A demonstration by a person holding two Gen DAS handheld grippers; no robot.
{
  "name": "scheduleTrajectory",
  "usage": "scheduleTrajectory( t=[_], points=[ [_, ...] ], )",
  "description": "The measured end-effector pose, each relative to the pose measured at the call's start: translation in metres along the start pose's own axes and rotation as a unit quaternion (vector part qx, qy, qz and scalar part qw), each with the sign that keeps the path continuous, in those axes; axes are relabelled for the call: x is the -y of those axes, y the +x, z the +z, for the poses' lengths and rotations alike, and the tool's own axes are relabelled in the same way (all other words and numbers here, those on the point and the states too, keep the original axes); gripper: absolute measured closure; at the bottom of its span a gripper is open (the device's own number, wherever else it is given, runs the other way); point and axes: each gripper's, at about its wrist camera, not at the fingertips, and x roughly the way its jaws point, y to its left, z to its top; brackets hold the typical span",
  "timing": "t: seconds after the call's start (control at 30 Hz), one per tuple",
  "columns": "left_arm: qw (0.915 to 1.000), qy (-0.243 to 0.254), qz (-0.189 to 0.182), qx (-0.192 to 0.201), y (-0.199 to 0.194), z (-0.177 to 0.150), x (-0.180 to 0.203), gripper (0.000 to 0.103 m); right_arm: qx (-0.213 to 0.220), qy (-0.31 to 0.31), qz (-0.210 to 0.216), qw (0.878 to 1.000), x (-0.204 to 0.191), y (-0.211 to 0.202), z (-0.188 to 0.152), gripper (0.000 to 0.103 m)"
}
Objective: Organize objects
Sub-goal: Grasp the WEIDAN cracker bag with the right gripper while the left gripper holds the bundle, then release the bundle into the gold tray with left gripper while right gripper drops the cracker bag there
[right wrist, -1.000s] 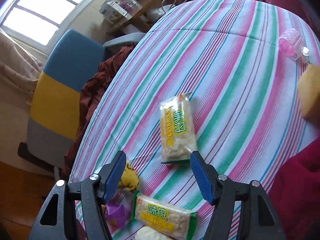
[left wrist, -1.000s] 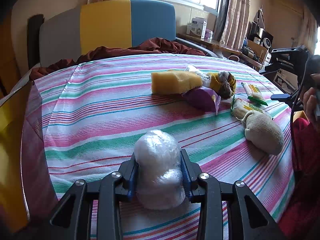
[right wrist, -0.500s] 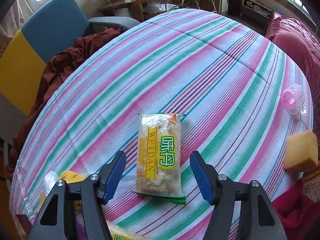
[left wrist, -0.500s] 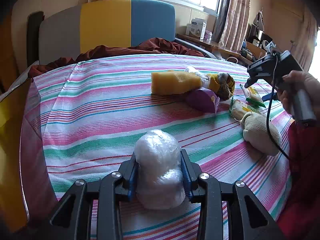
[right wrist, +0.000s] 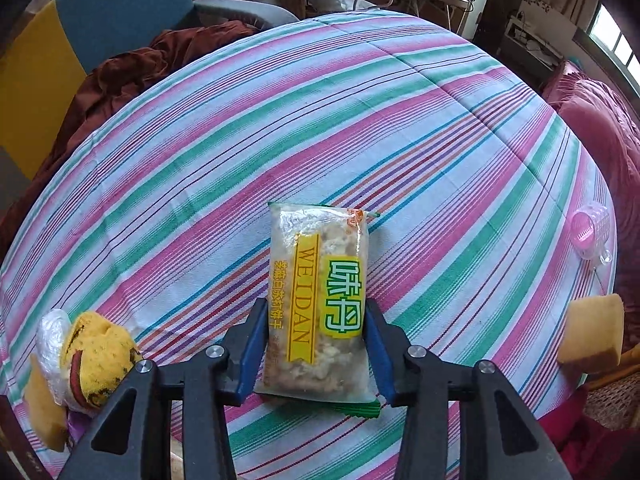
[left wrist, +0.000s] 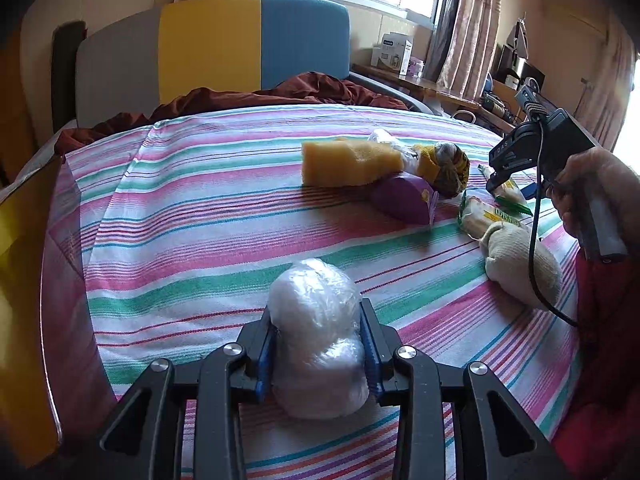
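Observation:
My left gripper point(left wrist: 318, 344) is shut on a white plastic-wrapped bundle point(left wrist: 316, 336) that rests on the striped tablecloth point(left wrist: 200, 220). My right gripper point(right wrist: 316, 344) has its blue pads against both sides of a yellow-and-green snack packet point(right wrist: 318, 304) lying on the cloth. In the left wrist view the right gripper point(left wrist: 504, 176) is at the far right, over the same packet point(left wrist: 508, 190). A second snack packet point(left wrist: 484, 220) lies beside it.
A yellow sponge point(left wrist: 348, 162), a purple pouch point(left wrist: 404, 198), a rolled yellow sock point(left wrist: 444, 168) and a cream sock point(left wrist: 520, 264) lie right of centre. Another sponge point(right wrist: 592, 332) and a pink plastic item point(right wrist: 590, 234) sit near the right table edge. A chair point(left wrist: 240, 44) stands behind.
My right gripper has moved down and forward onto the snack packet and closed its jaws around it. The left gripper with the white bundle has not moved.

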Motion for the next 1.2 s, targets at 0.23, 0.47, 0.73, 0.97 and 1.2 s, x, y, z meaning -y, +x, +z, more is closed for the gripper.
scheduleTrajectory(
  t=[0.23,0.47,0.73,0.97,1.2],
  points=[
    [0.9987,-0.040,-0.026,-0.016,-0.020,0.005,-0.007,0.068,0.003,-0.008,-0.004,1.000,0.011,-0.004,-0.003,0.056],
    [0.9955,-0.061,-0.069,0.024,-0.072,0.014,-0.014,0.068,0.005,-0.012,-0.004,1.000,0.025,-0.008,-0.004,0.057],
    [0.9940,-0.092,0.019,0.055,-0.121,0.011,-0.065,0.067,0.010,0.008,0.029,0.999,0.040,-0.012,0.002,0.058],
    [0.9744,-0.180,0.119,0.063,-0.156,-0.015,-0.156,0.067,0.059,-0.010,0.046,0.997,0.012,-0.024,0.005,0.058],
    [0.9556,-0.220,0.194,0.032,-0.174,-0.061,-0.210,0.066,0.117,-0.049,0.057,0.990,-0.009,-0.061,-0.031,0.058]
  ],
)
